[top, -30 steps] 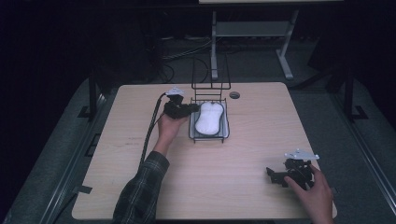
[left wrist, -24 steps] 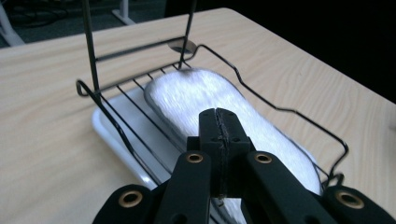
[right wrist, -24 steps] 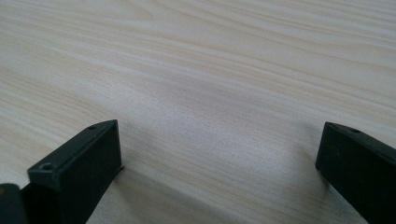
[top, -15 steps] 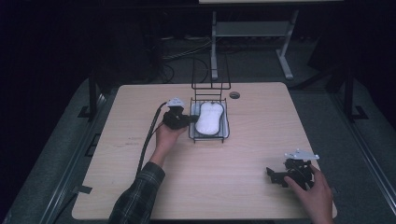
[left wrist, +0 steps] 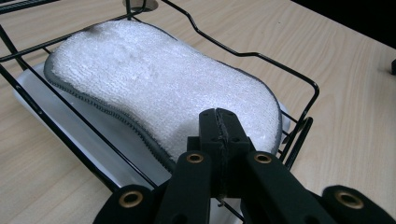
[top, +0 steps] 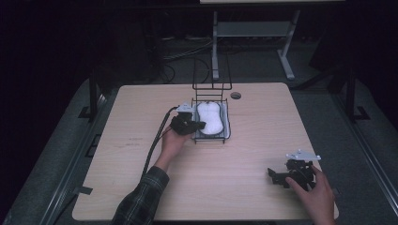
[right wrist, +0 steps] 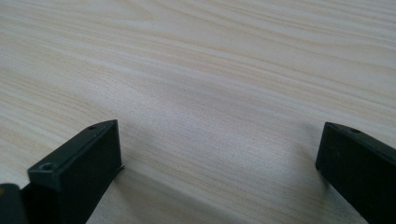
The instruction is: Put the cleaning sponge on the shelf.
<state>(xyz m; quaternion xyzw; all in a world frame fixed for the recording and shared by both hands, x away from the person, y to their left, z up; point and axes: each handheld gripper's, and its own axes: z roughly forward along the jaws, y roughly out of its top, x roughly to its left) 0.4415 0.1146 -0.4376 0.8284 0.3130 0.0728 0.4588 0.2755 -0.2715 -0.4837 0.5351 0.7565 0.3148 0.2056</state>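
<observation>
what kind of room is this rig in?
Probably a lab or recording workspace, not a home: one bare wooden table in a dark room, loose cables on the floor behind it, and a metal stand. A wire basket holds a white pad.

Dark room — pale wooden table (top: pixel 263 140)

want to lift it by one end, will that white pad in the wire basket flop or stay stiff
The white pad looks like soft, stitched terry, so it would probably sag and weigh little. Its fuzzy surface should resist slipping. It fills the wire basket, so it might drag on the wires.
</observation>
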